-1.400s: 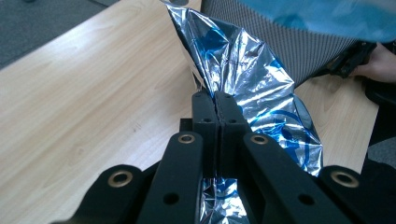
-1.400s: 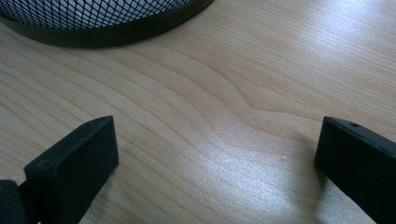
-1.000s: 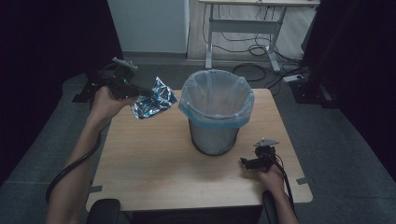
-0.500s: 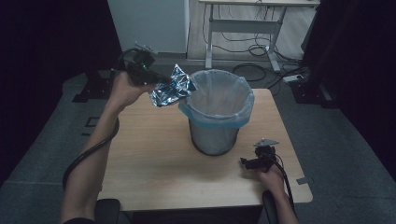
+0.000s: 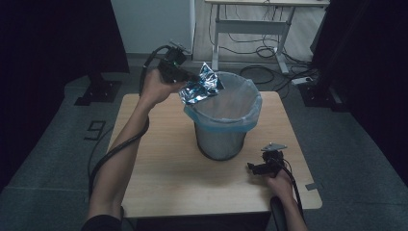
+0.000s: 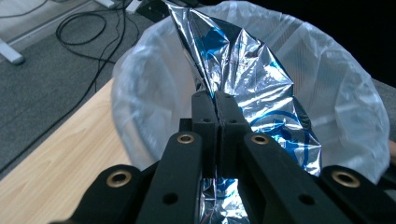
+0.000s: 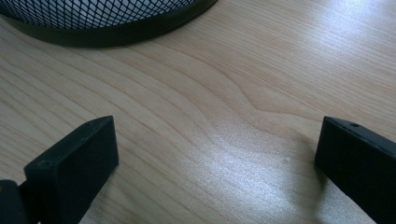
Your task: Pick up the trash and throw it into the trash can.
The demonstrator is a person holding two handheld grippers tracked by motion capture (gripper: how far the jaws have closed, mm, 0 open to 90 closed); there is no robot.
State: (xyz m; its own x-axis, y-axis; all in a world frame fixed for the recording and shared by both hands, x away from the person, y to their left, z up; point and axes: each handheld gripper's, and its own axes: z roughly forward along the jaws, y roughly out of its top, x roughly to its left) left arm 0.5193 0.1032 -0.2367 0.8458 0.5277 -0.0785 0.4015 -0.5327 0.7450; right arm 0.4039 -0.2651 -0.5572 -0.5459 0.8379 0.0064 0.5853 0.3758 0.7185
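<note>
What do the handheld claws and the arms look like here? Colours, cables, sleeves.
Both claws are black. The left claw has two flat bars with brass-ringed holes and a thick black cable. The right claw carries a grey three-cornered plate on top and trails a thinner black cable. The forearms are bare; a dark sleeve edge shows at the left arm's bottom.

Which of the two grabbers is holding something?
The left gripper, up by the bin: its jaws are shut on the shiny foil wrapper. The right gripper sits open and empty on the table.
</note>
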